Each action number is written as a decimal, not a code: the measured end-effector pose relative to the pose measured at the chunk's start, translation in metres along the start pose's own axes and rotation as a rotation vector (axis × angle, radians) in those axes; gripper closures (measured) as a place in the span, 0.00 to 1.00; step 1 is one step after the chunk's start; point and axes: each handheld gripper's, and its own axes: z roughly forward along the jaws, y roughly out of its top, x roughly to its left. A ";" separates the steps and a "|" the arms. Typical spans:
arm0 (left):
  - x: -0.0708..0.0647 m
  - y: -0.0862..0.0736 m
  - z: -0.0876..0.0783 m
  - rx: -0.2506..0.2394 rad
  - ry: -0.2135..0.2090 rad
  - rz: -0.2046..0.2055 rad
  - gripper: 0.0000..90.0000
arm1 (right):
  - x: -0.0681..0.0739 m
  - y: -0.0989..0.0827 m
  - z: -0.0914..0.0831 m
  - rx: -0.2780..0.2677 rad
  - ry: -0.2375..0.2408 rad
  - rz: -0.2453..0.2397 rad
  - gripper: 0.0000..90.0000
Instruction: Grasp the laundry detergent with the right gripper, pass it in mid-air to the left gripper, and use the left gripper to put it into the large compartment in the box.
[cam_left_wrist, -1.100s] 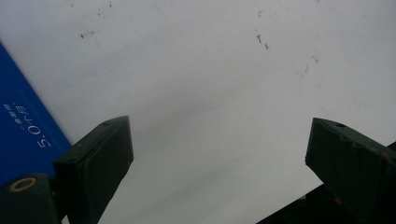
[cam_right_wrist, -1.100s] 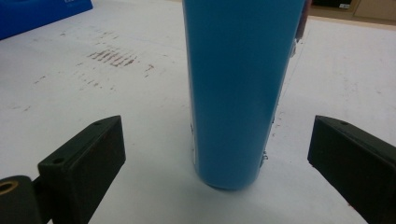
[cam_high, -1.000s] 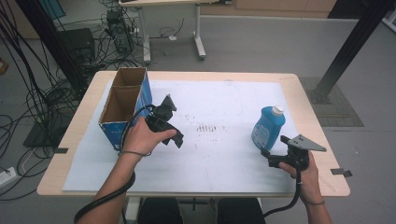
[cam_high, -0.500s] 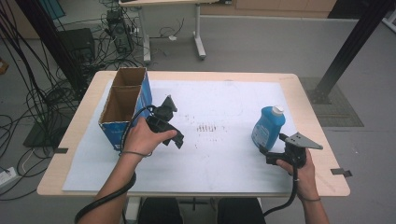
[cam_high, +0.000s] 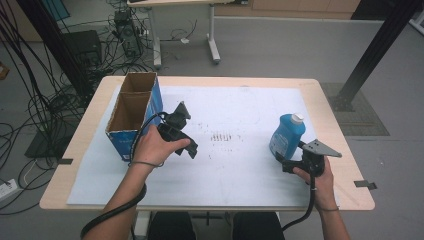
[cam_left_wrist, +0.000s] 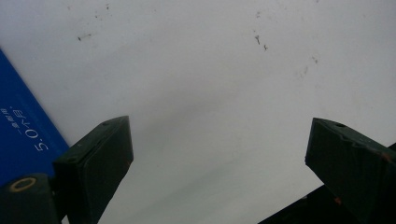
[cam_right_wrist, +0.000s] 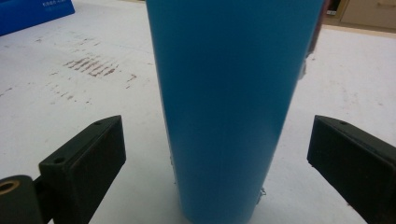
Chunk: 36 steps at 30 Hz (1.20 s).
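— On the left side of the desk (cam_high: 90, 131), what do you see?

— A cardboard box (cam_high: 134, 114) with blue sides. It stands up and its top is open. It has two parts inside, one behind the other. I cannot see anything in them.

— What is next to it?

— The left gripper (cam_high: 181, 131), just to the right of the box. A hand (cam_high: 156, 148) holds it above a big white sheet (cam_high: 235, 170) that covers most of the desk. In the left gripper view its jaws are wide apart. There is just white sheet between them, and the blue box side (cam_left_wrist: 21, 135) is at the left edge.

— And in the middle?

— Some small dark marks (cam_high: 220, 137) on the white sheet.

— What is on the right?

— A blue bottle (cam_high: 287, 135) with a white cap (cam_high: 297, 118). It stands up on the sheet.

— Where is the other gripper?

— The right gripper (cam_high: 287, 164) is just in front of the bottle, held low by the right hand (cam_high: 316, 176). In the right gripper view the bottle (cam_right_wrist: 233, 102) stands between the two jaws. The jaws are wide, and there is a gap on each side, so they do not touch it.
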 end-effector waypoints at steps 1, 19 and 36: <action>0.000 0.000 0.000 0.000 -0.001 0.001 0.09 | 0.000 0.000 0.001 0.002 -0.003 0.000 0.04; 0.000 0.000 0.000 0.002 -0.002 0.008 0.09 | 0.000 0.000 0.014 -0.007 -0.014 0.011 0.04; -0.001 0.000 -0.002 -0.001 -0.003 0.018 0.09 | 0.001 -0.001 0.024 -0.020 -0.019 0.020 0.04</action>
